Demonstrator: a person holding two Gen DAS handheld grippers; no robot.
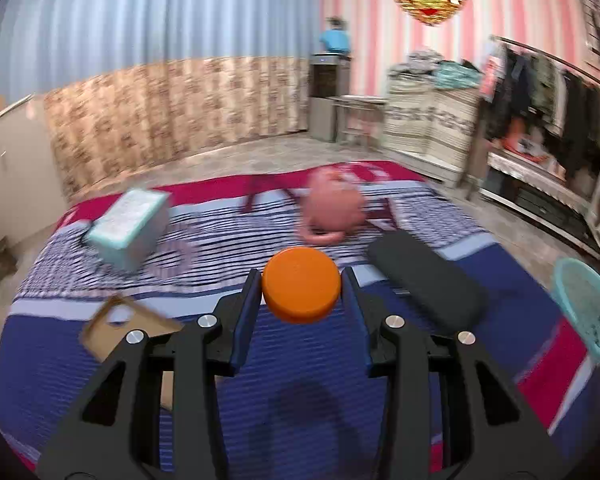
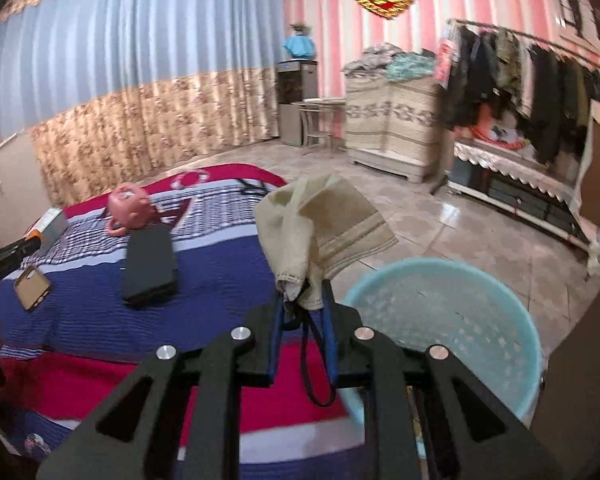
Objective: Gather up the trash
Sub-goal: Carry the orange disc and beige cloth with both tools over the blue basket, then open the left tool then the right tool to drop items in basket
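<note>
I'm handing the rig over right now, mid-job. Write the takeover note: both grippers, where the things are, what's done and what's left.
Left gripper: shut on the orange cap, held above the bed.
Right gripper: shut on the beige cloth, just left of the teal basket on the floor beside the bed.
Done: both pieces picked up. The basket looks empty.
Left: drop both in the basket. On the bed: black case, phone case, pink teapot, teal box; which count as trash is unclear.
</note>
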